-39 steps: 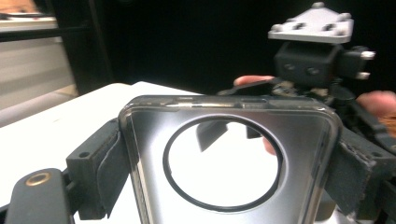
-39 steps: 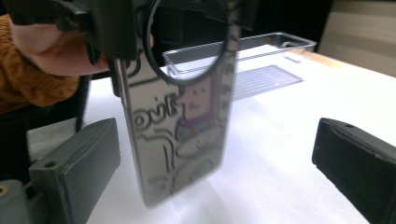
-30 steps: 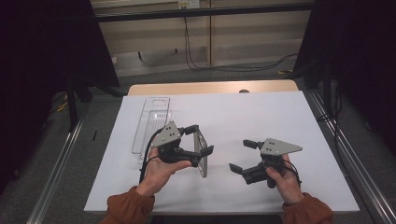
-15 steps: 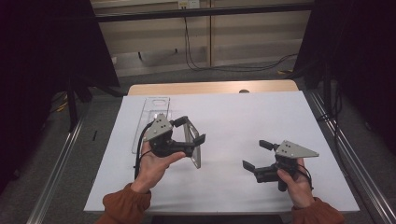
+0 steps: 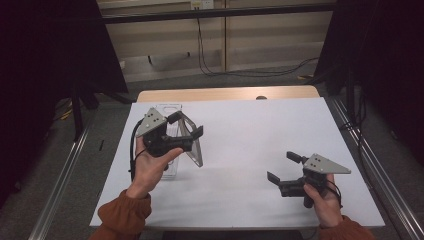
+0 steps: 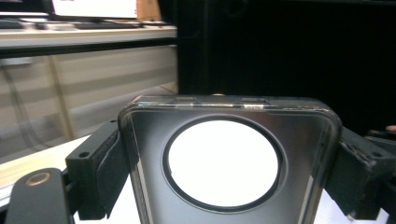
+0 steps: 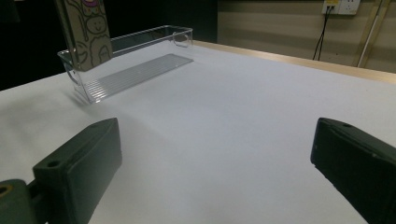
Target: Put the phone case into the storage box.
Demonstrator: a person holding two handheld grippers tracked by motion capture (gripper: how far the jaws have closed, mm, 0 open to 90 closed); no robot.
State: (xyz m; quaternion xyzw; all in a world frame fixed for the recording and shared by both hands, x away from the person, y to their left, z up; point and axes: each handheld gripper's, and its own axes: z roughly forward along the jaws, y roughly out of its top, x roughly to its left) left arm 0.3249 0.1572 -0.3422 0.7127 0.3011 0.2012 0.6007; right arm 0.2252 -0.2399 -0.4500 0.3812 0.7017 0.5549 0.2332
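Your phone case (image 5: 192, 142) has risen from beside the clear bin (image 5: 167, 112) to above its near end, so placing it inside looks next. The left gripper (image 6: 224, 158) pinches its edges between both fingers; your right gripper (image 5: 285, 172), fingers spread, has retreated. The right gripper view reveals what may be a cartoon print.

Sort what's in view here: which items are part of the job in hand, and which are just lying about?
In the job:
- left gripper, shut on the phone case
- clear bin, under the raised case
- right gripper, open, low over the white table

Lying about:
- cables on the floor beyond the table
- wall socket
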